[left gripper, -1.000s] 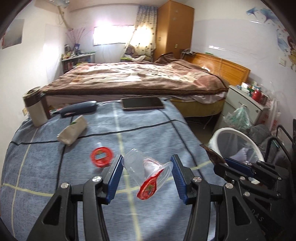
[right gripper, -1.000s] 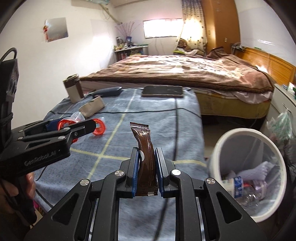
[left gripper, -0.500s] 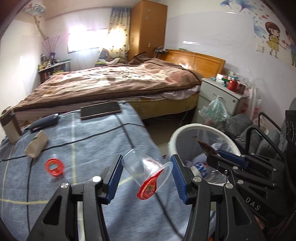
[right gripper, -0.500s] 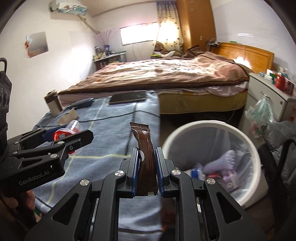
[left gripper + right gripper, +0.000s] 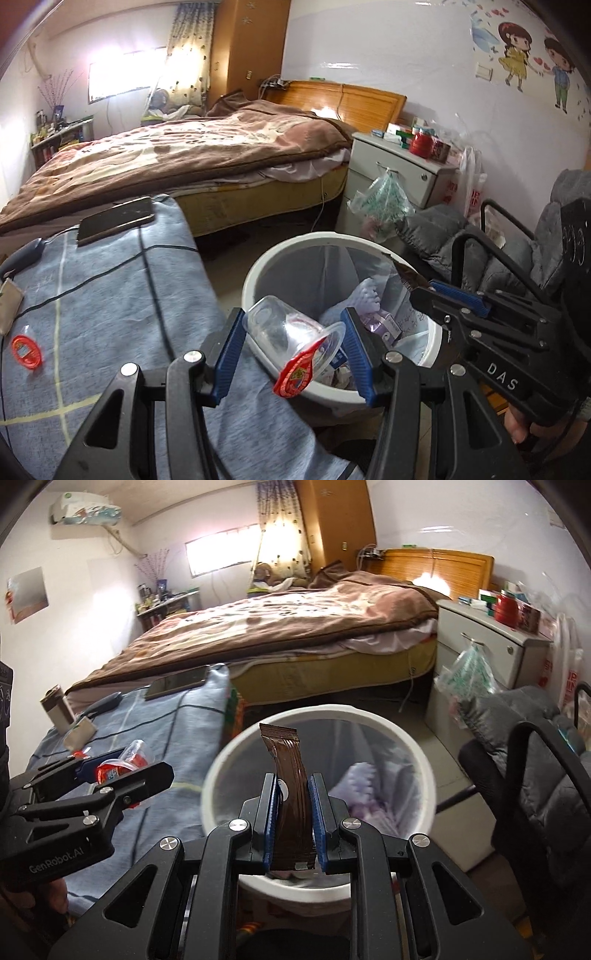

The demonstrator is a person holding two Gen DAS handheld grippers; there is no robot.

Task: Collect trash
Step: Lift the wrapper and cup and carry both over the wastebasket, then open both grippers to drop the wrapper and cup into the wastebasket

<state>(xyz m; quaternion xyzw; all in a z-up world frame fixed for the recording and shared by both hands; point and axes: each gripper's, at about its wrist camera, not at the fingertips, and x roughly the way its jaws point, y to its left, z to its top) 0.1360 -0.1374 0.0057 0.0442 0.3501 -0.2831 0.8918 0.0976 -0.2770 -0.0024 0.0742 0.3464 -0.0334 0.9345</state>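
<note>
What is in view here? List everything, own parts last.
plastic cup: 1, clear with peeled red lid, in left claw at bin rim
wrapper: 1, brown, upright in right claw over bin
trash bin: 1, white, on floor, holds trash
red lid: 1, on blue blanket
blanket: 1, blue checked
phone: 1, dark, blanket's far edge
bed: 1, brown cover
nightstand: 1, white, beside bed
wardrobe: 1, wooden
left claw: 1, black with blue pads
right claw: 1, same
</note>
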